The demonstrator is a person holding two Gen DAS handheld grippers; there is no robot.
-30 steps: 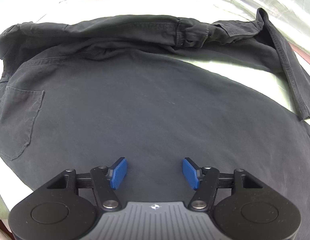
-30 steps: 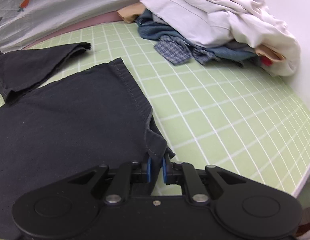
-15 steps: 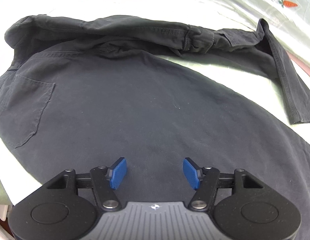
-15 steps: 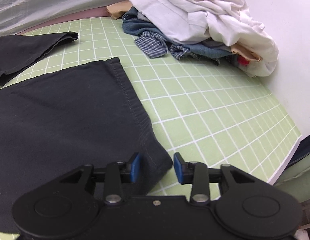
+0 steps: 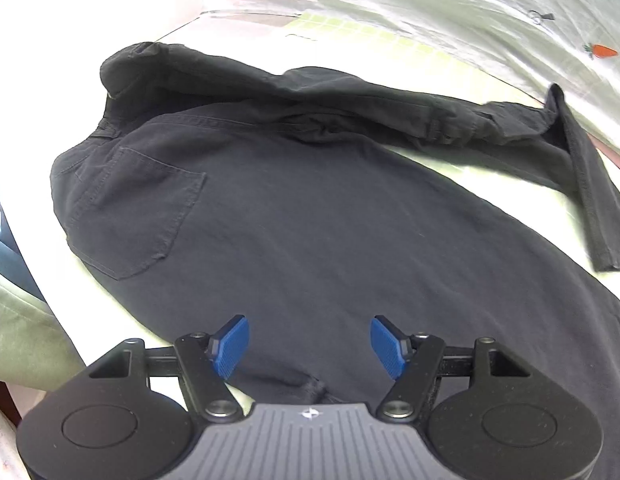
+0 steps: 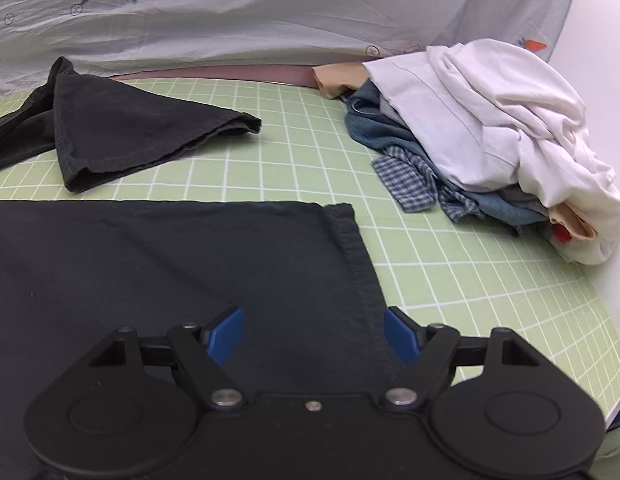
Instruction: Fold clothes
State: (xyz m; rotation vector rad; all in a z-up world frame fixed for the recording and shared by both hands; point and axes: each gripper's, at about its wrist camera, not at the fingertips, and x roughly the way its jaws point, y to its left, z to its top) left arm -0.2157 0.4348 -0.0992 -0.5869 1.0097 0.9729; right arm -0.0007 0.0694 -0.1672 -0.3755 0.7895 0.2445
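Since a second ago the right claw (image 6: 313, 334) has let go of the trouser hem it pinched; its jaws have just been opening and now stand spread above the cloth, nothing pressed between the pads. Over the same second the left claw (image 5: 310, 346) has drawn back and up, so more of the seat and back pocket (image 5: 134, 216) shows; its jaws have opened a little further and stand spread, empty.

The black trousers (image 6: 170, 276) lie on the green grid mat (image 6: 449, 280): one leg is smoothed flat beneath both claws, its stitched hem (image 6: 355, 256) facing the heap of unfolded laundry (image 6: 489, 140), while the other leg (image 6: 130, 136) lies twisted and doubled over beyond it, well apart from the flat one.

Judging by the weave and topstitching, this is a medium-weight cotton twill: limp, not slippery, not fragile, and likely to hold a crease but sag if lifted by one point. Best holds look like the thick double-stitched hem and the waistband (image 5: 122, 92), where seams give the pads something firm; pinching a single layer mid-leg would probably just drag wrinkles.
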